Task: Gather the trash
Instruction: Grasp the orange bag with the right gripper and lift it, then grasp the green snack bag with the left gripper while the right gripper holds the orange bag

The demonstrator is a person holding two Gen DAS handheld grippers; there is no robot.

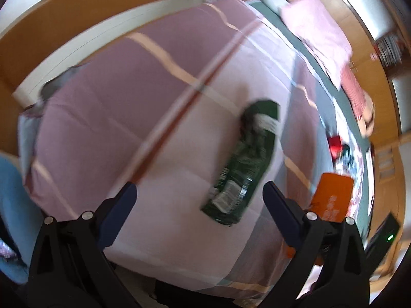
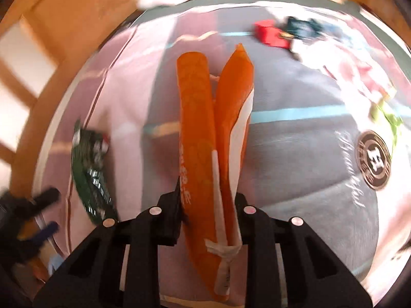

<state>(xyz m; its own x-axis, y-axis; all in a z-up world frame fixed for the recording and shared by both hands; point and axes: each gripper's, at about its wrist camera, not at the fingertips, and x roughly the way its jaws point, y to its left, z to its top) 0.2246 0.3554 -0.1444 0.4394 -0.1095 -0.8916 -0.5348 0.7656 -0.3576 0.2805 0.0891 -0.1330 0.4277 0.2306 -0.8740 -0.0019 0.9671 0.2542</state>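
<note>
Mid-collection. Right claw pinching folded orange wrapper. Left claw spread, hovering above green wrapper lying flat on bed, just ahead between fingers. Next: lower, close on it.

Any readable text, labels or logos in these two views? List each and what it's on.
"H": round dark badge on the grey fabric.
Orange packet held in the right gripper: pale print along one side, too blurred to read.
Green wrapper on the pink bedcover: white label patches, unreadable.
Nothing else legible.
</note>
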